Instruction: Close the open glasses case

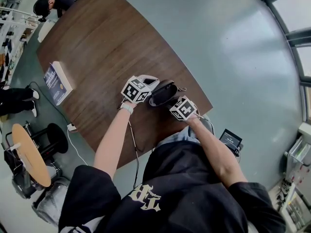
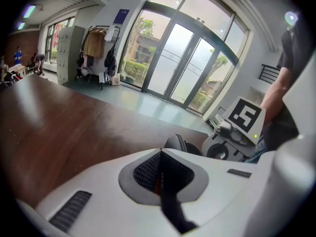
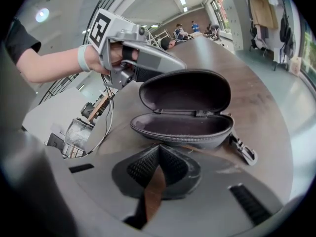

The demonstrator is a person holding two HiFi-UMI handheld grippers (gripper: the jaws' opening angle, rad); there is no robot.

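Open glasses case [image 1: 163, 93] on table [image 1: 107, 38], book [image 1: 57, 83] well apart

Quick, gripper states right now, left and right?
Left gripper: jaws shut, holding nothing.
Right gripper: jaws shut, holding nothing.

Head view steeply down on table [image 1: 107, 47], gripper views low, close, facing each other across glasses case [image 3: 185, 90]

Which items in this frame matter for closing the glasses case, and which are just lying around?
Job: open dark zippered glasses case; left gripper, jaws together, beside it; right gripper, jaws together, facing it.
Lying about: blue-covered book at the edge of the brown wooden table; round wooden stand on the floor.
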